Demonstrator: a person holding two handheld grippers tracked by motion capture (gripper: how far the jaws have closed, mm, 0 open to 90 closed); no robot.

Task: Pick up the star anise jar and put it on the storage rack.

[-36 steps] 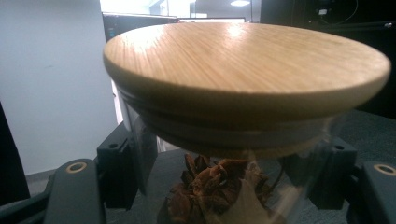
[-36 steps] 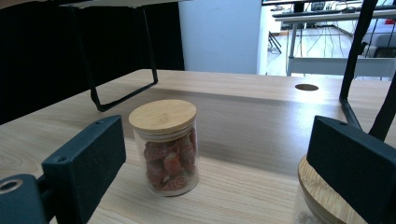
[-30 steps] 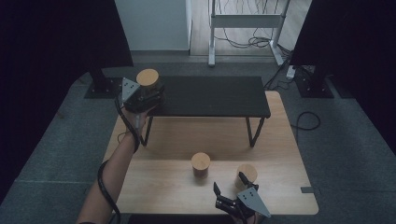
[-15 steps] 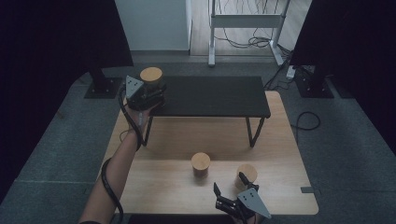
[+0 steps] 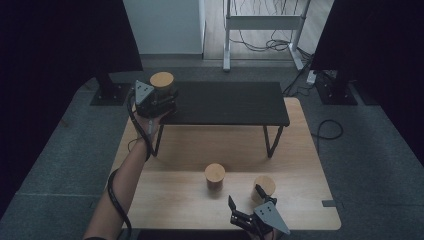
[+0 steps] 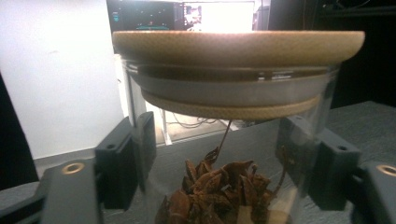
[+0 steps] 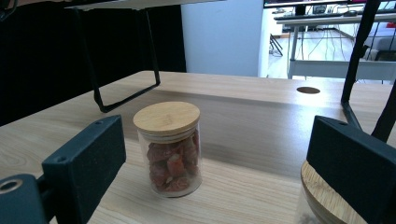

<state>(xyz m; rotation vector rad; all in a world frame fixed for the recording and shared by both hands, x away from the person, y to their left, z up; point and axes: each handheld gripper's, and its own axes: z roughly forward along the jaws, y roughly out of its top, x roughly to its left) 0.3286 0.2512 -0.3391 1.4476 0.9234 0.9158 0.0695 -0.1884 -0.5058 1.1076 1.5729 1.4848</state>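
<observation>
On the black shelf's [image 5: 225,102] left end stands your glass jar [image 6: 224,140] of star anise: rigid, smooth, breakable, so grip its body below the bamboo lid [image 5: 162,79]. Your left gripper [image 5: 159,103] has just been opening; its jaws flank the glass, barely clear.

1. Left gripper [image 5: 159,100] was at 10 o'clock, forearm stretched forward, jaws just opening, pads off the glass.
2. Right gripper [image 5: 246,200] sat at 6 o'clock, jaws wide apart, holding nothing.
</observation>
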